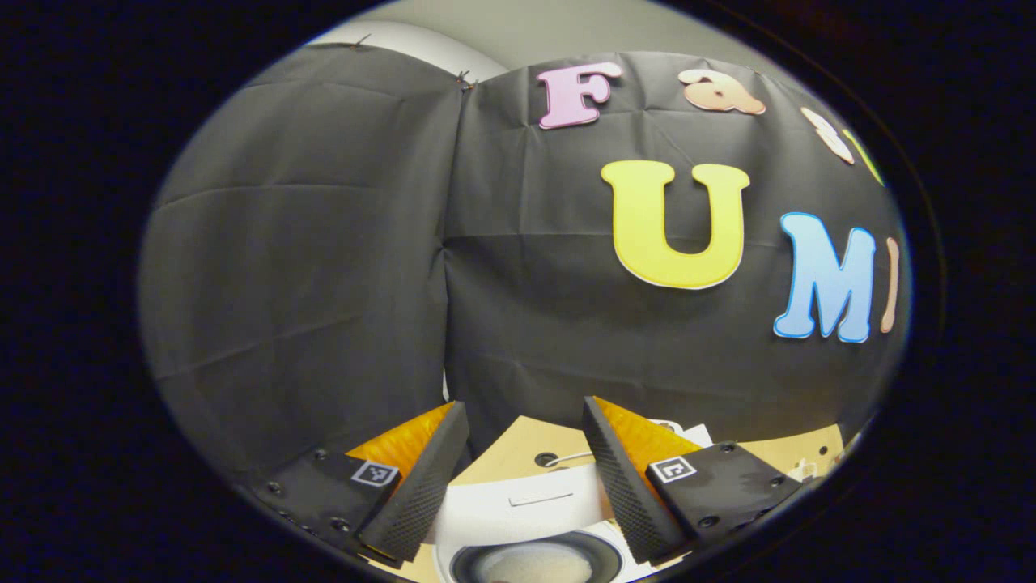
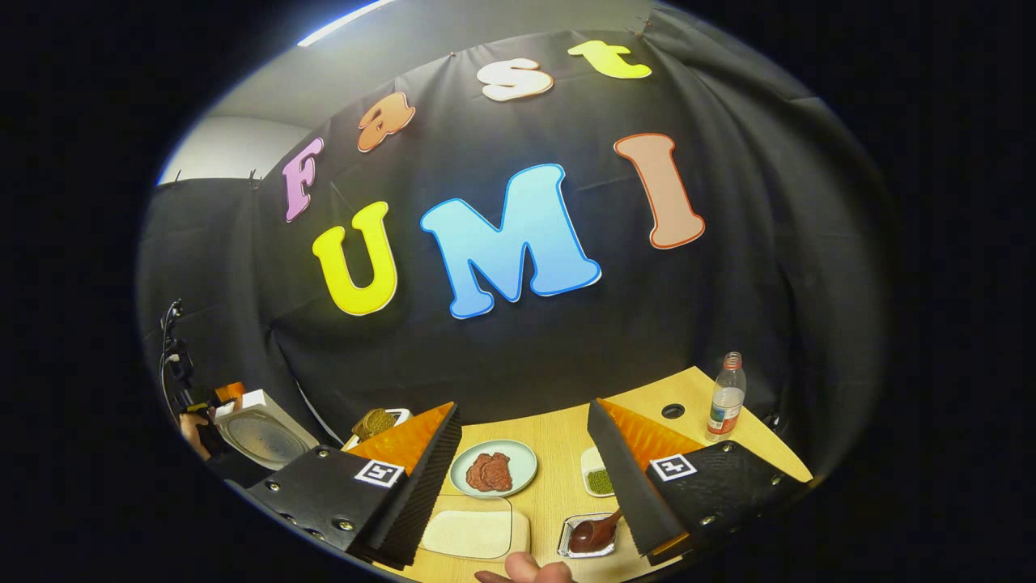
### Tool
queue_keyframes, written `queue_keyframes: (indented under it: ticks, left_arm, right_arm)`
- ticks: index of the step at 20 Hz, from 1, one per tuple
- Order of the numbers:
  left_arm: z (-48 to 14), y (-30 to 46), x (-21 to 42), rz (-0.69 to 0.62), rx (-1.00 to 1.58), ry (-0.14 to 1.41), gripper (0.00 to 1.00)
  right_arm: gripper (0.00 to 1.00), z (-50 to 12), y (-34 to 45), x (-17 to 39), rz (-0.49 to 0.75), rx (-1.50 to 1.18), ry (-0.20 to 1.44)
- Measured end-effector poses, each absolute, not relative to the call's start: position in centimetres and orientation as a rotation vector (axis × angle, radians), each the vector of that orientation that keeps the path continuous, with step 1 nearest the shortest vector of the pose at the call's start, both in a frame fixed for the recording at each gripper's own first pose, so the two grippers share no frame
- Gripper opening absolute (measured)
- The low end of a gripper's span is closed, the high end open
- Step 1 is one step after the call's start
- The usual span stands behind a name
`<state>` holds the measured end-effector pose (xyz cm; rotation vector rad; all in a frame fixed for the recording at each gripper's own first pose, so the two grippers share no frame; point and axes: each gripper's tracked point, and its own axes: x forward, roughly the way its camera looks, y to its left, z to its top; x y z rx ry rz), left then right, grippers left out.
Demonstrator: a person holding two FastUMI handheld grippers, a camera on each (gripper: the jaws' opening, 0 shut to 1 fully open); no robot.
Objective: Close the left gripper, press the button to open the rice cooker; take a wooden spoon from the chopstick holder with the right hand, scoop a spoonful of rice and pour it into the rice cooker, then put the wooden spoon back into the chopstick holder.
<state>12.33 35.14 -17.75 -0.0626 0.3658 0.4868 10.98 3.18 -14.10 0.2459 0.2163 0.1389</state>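
In the left gripper view my left gripper (image 1: 524, 406) stands open above the white rice cooker (image 1: 526, 510). The round inner pot (image 1: 534, 560) shows low between the fingers, which touch nothing. In the right gripper view my right gripper (image 2: 524, 407) is open over the wooden table (image 2: 558, 453) and holds nothing. A brown wooden spoon (image 2: 593, 534) lies with its bowl in a small foil tray (image 2: 571, 544), its handle running behind the right finger. A shallow tray of pale rice (image 2: 473, 530) sits beside it. The rice cooker (image 2: 263, 436) stands far left, lid raised, with a hand (image 2: 194, 429) next to it.
A plate with brown slices (image 2: 494, 470) sits mid-table, and a small dish of green bits (image 2: 599, 480) lies right of it. A water bottle (image 2: 727, 397) stands at the back right near a cable hole (image 2: 672, 410). A fingertip (image 2: 526, 571) pokes in at the bottom.
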Motion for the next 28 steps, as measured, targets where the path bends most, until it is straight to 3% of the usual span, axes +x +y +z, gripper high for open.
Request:
queue_keyframes:
  ticks: [1,3,9,10,12,14,15,24,27,28]
  left_arm:
    - [-18.0,34.4,11.4,0.488,-0.059,0.356,0.92]
    - [-18.2,32.7,9.6,0.485,-0.039,0.328,1.0]
    - [-20.8,28.9,5.7,0.477,-0.032,0.309,0.96]
    - [-21.5,28.4,4.9,0.473,-0.039,0.313,1.0]
    - [-22.3,27.3,3.9,0.453,-0.029,0.298,0.95]
    - [-23.6,26.0,2.5,0.433,-0.041,0.313,1.0]
    - [-24.4,25.5,1.9,0.427,-0.057,0.333,0.97]
    - [-32.6,22.3,-3.2,0.393,-0.055,0.415,1.0]
    - [-33.6,22.2,-3.1,0.396,-0.046,0.417,0.89]
    - [-34.4,22.1,-3.6,0.397,-0.059,0.44,1.0]
  right_arm:
    - [0.95,-14.0,3.2,11.0,0.14,0.242,0.215]
    - [0.95,-13.9,3.6,11.0,0.147,0.238,0.211]
    - [0.95,-14.3,4.9,10.9,0.177,0.231,0.226]
    - [0.95,-14.5,5.2,10.8,0.183,0.23,0.231]
    - [0.95,-14.9,5.6,10.7,0.191,0.23,0.241]
    - [0.95,-14.9,5.8,10.7,0.2,0.236,0.247]
    - [0.95,-14.8,5.8,10.7,0.199,0.236,0.245]
    - [0.95,-14.8,5.6,9.9,0.199,0.241,0.25]
    - [0.95,-14.9,5.2,9.6,0.191,0.239,0.256]
    - [0.95,-15.0,5.0,9.5,0.187,0.241,0.259]
